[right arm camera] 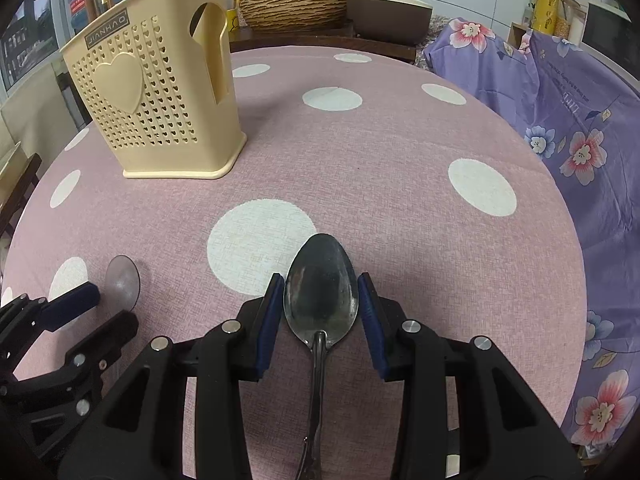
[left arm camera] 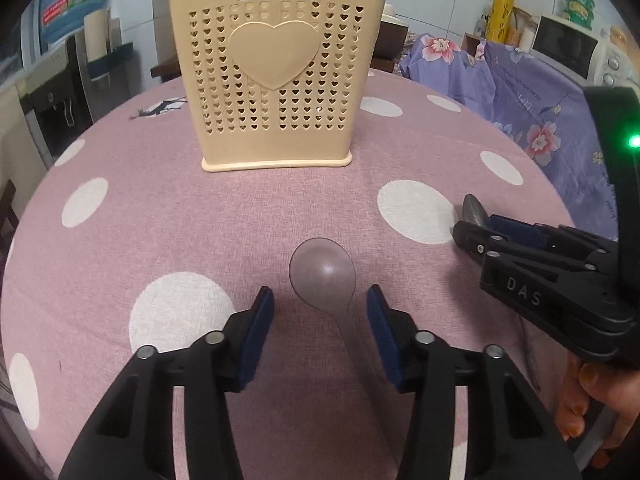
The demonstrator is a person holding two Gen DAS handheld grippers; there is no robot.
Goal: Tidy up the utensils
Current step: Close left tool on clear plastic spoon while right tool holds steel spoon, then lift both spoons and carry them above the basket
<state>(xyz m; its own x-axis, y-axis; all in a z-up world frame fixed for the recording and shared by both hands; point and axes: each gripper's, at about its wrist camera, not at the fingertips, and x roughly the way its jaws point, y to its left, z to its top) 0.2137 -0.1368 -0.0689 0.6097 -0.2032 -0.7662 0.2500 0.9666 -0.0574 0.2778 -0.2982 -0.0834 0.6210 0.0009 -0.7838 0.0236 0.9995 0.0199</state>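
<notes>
Two spoons: one clear plastic spoon point(left arm camera: 323, 270) and one metal spoon point(right arm camera: 321, 292) are seen lying on the table.
Clear spoon: a round see-through bowl and a thin handle are seen low in the middle of the left view, between the blue pads of the left gripper point(left arm camera: 320, 304).
Left gripper: its jaws are spread wide on both sides of the clear spoon, and no touching is seen.
Metal spoon: a shiny, scuffed oval bowl and a long dark handle are seen low in the middle of the right view.
Right gripper point(right arm camera: 321, 300): its jaws are set wide around the metal spoon's bowl, very near both edges; whether the pads touch it cannot be told.
Holder: a cream plastic utensil holder point(left arm camera: 276, 76) is stood upright at the top middle of the left view, well apart from both spoons. It is full of small heart holes, with one big smooth heart on the front. Brown handles are seen poking out of the top.
Table: a round top is covered by a pink woven tablecloth point(right arm camera: 380, 152) with big white dots.
Room: a purple flower cloth point(right arm camera: 560, 128) is draped at the right, and a woven basket point(right arm camera: 292, 8) is seen at the top.
</notes>
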